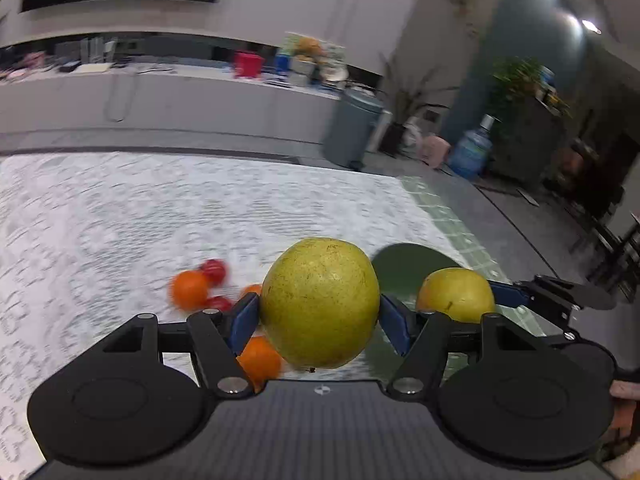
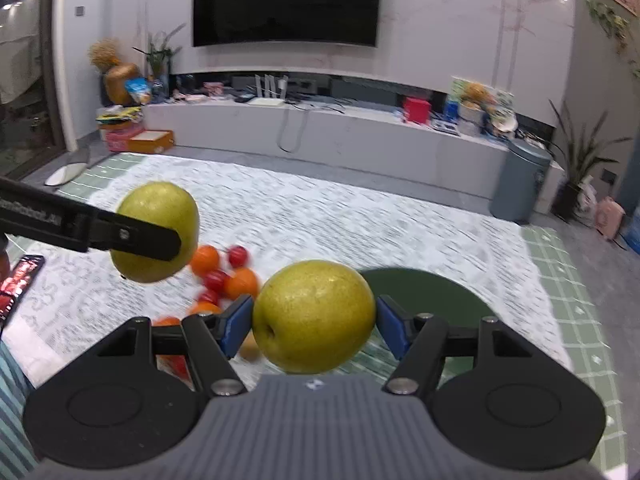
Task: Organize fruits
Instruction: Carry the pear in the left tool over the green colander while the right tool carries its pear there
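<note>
Left gripper: jaws pinching a large yellow-green pear, blue pads pressed on both its sides; the fruit is held in the air above the cloth.
Right gripper: jaws pinching a second yellow-green pear, dimpled end turned toward the camera's lower left, also off the surface.
Each seen from the other: in the left wrist view the right gripper's pear sits just to the right, beside the left one; in the right wrist view the left gripper's pear hangs at upper left, a black finger across its face.
Loose fruit: a cluster of oranges and small red fruits lies on the cloth below and between the two held pears; blurred, so the count is unclear.
Green plate: dark green, round, bare on the part that shows, lying flat to the right of the fruit cluster, partly hidden behind the right gripper.
White lace cloth: covers the bench, with a green checked cloth showing along its right edge.
Grey bin: on the floor beyond the bench.
TV cabinet: long, pale, cluttered, against the far wall.
Television: dark screen on the wall above it.
</note>
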